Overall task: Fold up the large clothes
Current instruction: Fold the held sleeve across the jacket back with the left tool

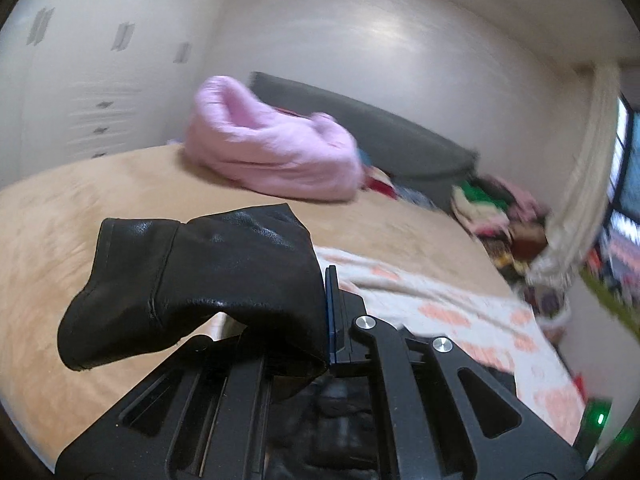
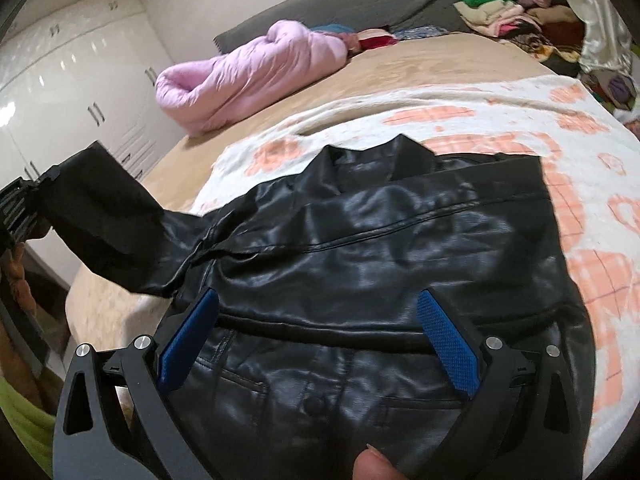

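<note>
I am hovering my right gripper point(image 2: 316, 344) low over the near hem of the shiny black leather jacket point(image 2: 380, 248), its blue-padded fingers point(image 2: 448, 344) spread wide and gripping nothing. The jacket is lying face up on the white blanket with orange checked patterns point(image 2: 592, 208), body flat, collar at the far end. I judge the fold as barely begun: the body is not yet folded, and the right sleeve is not visible from here. Off to the left, my left gripper point(image 1: 326, 316) is pinching the jacket's black left sleeve point(image 1: 192, 276) near its cuff and holding it raised off the beige bed point(image 1: 64, 216), so bringing that sleeve across the body looks like the step in hand. Farther off, a bundled pink quilted duvet point(image 2: 248, 76) is lying near the grey headboard point(image 2: 360, 0).
</note>
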